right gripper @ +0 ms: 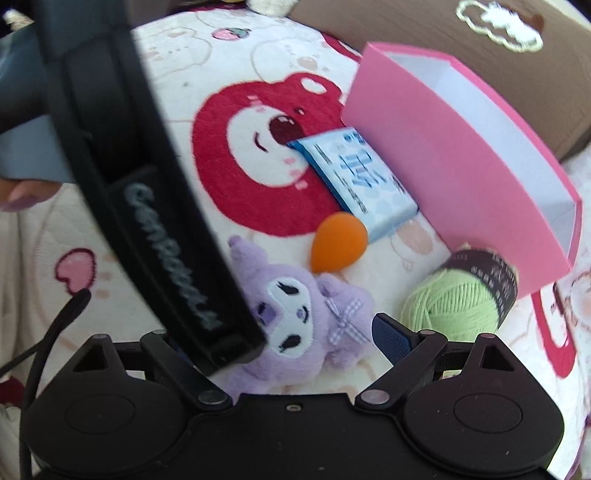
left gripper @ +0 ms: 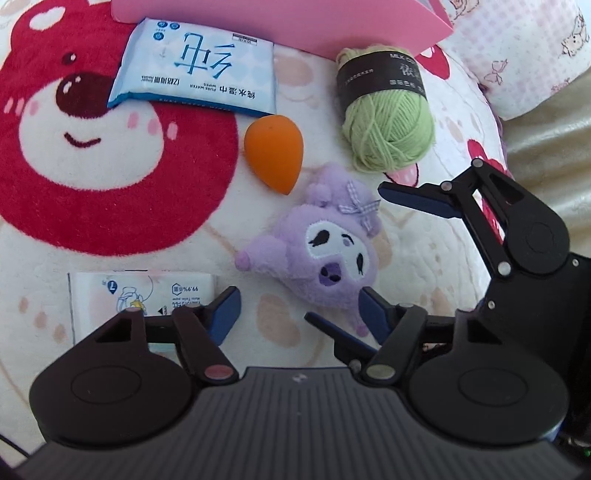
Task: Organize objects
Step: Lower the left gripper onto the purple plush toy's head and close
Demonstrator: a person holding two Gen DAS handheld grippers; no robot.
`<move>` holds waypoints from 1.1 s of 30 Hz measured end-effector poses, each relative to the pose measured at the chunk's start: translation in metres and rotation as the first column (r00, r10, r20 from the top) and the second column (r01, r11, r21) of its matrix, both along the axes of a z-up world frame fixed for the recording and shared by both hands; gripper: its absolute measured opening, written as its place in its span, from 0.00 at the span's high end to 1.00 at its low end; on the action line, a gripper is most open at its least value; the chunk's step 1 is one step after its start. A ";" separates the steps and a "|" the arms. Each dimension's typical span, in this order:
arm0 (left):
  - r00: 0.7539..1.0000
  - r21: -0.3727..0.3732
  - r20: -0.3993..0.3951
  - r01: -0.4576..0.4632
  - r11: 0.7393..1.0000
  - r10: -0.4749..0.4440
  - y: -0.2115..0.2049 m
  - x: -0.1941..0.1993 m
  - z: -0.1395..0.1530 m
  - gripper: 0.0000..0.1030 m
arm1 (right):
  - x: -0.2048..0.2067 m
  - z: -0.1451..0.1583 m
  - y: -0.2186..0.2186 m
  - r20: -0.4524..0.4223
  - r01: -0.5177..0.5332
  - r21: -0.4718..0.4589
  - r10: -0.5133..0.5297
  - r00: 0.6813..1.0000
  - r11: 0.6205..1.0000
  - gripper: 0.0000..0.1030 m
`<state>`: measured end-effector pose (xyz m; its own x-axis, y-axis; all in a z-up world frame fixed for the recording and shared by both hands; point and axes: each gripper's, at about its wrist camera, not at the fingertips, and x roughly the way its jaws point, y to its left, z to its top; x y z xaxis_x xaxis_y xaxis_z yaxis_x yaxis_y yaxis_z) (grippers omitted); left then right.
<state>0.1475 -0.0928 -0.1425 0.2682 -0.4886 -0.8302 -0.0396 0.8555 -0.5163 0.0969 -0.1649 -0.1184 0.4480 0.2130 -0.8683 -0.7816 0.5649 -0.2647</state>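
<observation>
Between the spread blue-padded fingers of the left gripper (left gripper: 301, 314) lay the fluffy purple plush doll with a gingham bow (left gripper: 325, 254), face up on the cream fleece blanket with a red bear print (left gripper: 110, 206), not pinched by either pad. Ahead of the fingertips, beyond the plush: a teardrop-shaped orange makeup sponge (left gripper: 274, 151), then a flat blue-and-white wet-wipes pack (left gripper: 197, 75) just past it, tucked against the open pink cardboard box (left gripper: 295, 26). Right of the sponge, a ball of light green yarn with a dark paper band (left gripper: 386, 110), touching the box. Beside the left finger, a white tissue pack (left gripper: 144, 295). Right gripper (left gripper: 354, 266) wide open too, reaching in from the right around the plush's bow end, one finger past it, the other near the left gripper's right finger. No grip yet from either tool.
</observation>
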 end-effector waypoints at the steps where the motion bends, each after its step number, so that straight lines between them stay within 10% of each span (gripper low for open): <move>1: 1.000 -0.002 -0.002 -0.005 1.000 0.005 -0.001 0.000 -0.002 0.38 | 0.003 -0.003 -0.002 -0.005 0.016 0.004 -0.016 1.000 1.000 0.09; 14: 0.998 -0.024 0.062 -0.020 1.000 0.021 -0.014 0.002 -0.005 0.64 | 0.015 -0.020 -0.016 -0.046 0.120 0.097 -0.116 0.992 0.988 0.06; 33: 0.993 -0.034 0.106 -0.042 0.999 0.046 -0.007 0.001 0.002 0.66 | 0.028 -0.023 -0.033 -0.137 0.151 0.213 -0.124 0.983 0.965 0.06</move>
<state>0.1486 -0.0999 -0.1410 0.3760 -0.5004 -0.7799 -0.0201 0.8371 -0.5467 0.1252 -0.1976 -0.1415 0.3807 0.3498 -0.8559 -0.7106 0.7030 -0.0288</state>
